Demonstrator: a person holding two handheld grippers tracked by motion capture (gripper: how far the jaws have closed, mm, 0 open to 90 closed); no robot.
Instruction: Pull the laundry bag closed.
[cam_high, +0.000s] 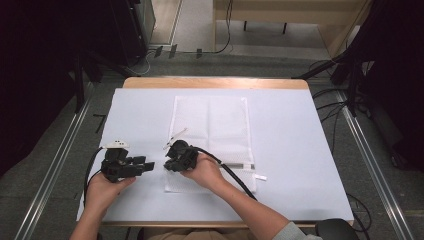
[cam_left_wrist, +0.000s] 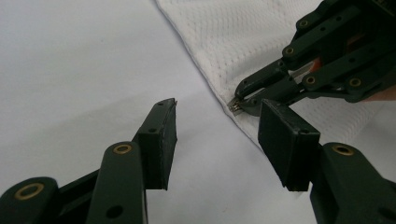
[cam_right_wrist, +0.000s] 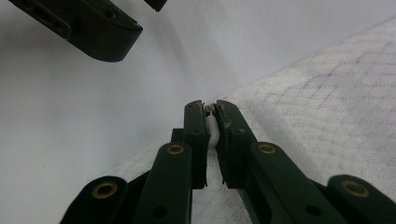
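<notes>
Flat white rectangular mesh fabric bag (cam_high: 210, 125) on the white-covered table (cam_high: 300, 150). Right gripper (cam_right_wrist: 211, 108), jaws pressed together, pinches the small metal zipper pull (cam_left_wrist: 235, 107) at the bag's left edge. Left gripper (cam_left_wrist: 217, 135), jaws spread, sits just beside it.

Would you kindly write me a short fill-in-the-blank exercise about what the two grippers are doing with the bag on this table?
1. The right gripper is shut on the mesh laundry bag's zipper ____.
2. The left gripper has its fingers ____.
3. The bag lies flat on a ____ table cover.
4. The left gripper holds ____.

Missing words: pull; open; white; nothing
</notes>
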